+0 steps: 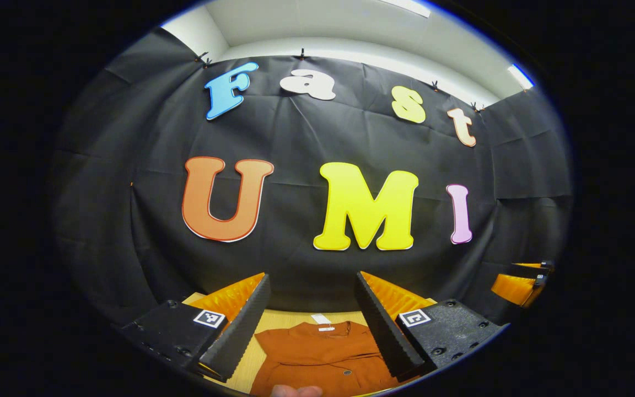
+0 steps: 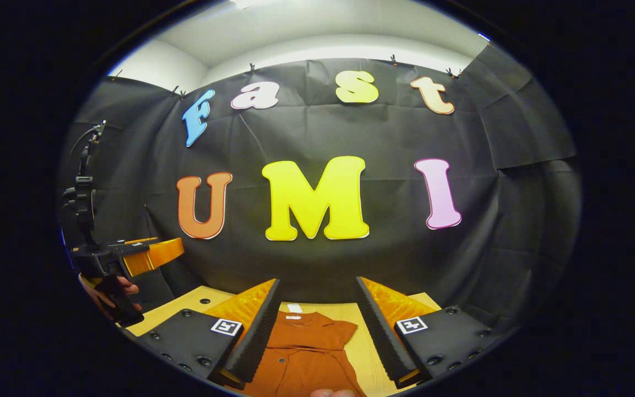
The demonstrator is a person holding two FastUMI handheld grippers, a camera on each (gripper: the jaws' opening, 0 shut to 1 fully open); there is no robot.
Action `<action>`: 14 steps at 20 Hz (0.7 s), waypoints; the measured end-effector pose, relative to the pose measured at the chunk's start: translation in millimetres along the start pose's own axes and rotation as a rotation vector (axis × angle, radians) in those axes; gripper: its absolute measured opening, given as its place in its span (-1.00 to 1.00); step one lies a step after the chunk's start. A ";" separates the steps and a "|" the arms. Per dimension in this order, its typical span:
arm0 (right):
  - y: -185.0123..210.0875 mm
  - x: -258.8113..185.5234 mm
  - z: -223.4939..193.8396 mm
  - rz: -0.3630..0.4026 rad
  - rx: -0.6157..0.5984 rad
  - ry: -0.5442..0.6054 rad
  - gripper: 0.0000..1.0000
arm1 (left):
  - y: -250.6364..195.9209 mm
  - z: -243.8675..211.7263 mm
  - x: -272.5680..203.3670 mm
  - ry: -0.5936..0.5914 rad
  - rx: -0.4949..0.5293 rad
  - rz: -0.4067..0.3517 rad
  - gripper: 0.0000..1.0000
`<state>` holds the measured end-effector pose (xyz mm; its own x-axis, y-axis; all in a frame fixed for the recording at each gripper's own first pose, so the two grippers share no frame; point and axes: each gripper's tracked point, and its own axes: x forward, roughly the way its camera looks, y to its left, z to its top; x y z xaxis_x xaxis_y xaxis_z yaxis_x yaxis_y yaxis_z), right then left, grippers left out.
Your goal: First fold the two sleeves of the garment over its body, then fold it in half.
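A rust-orange buttoned garment (image 1: 323,353) lies flat on the wooden table (image 1: 287,318), collar and white label toward the far wall. In the left gripper view my left gripper (image 1: 312,284) hovers above it, open, with nothing between its fingers. In the right gripper view the garment (image 2: 301,353) shows a short sleeve spread out to the right. My right gripper (image 2: 317,284) is also open and empty above it. The left gripper (image 2: 141,255) appears at the far left there, held by a hand (image 2: 105,298). The right gripper (image 1: 521,284) sits at the right edge of the left gripper view.
The black cloth wall rises just behind the table's far edge. Bare wood (image 2: 372,353) lies to the right of the garment. A fingertip (image 1: 295,390) pokes in at the bottom.
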<state>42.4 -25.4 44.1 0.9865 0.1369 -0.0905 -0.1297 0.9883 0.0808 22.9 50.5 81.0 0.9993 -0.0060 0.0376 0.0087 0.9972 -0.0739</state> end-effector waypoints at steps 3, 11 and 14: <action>-2.8 -0.1 -9.2 0.004 0.005 0.033 0.72 | 7.5 -20.8 -4.2 0.057 -0.022 0.002 0.97; -53.9 -16.2 -87.4 -0.007 -0.004 0.261 0.72 | 41.4 -128.3 -43.6 0.355 -0.034 -0.038 0.97; -67.1 -39.5 -140.4 0.011 -0.009 0.398 0.73 | 49.4 -191.2 -76.4 0.550 -0.056 -0.068 0.97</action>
<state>-2.0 -87.5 -97.1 0.8690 0.1616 -0.4678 -0.1431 0.9869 0.0751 -46.0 86.0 -116.0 0.8686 -0.1229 -0.4800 0.0607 0.9878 -0.1431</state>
